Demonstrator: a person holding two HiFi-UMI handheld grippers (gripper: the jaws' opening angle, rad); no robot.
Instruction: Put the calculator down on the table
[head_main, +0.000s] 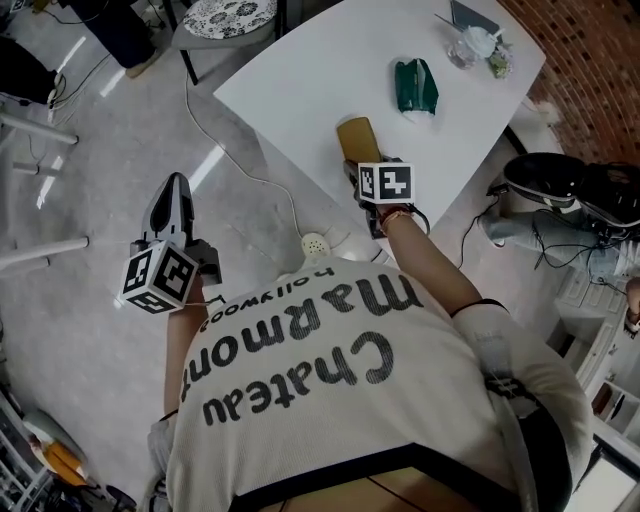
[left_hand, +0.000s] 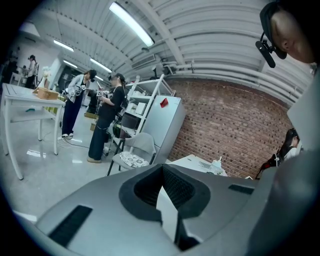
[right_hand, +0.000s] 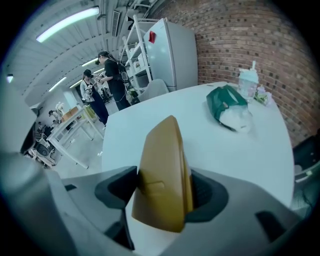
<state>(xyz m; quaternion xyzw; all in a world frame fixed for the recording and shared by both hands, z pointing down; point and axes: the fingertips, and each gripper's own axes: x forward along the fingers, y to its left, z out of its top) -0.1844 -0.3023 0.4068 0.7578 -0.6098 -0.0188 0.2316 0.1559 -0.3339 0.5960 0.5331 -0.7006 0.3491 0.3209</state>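
The right gripper's (right_hand: 165, 187) fingers (right_hand: 207, 197) are parting around the flat tan plastic calculator (right_hand: 162, 170), tilted on edge over the white table (right_hand: 240, 150), to let it settle; the left gripper (head_main: 177, 185) hangs aside, fingers together, holding nothing

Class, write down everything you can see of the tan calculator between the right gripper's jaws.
The calculator is a slim, tan, plastic-looking slab with rounded corners; only its plain back, with a small rectangular panel, and one side edge show. It stands on end, tilted, between the opening jaws of the right gripper, seemingly loose rather than clamped, above the white table. Whether its lower end touches the table is hidden.
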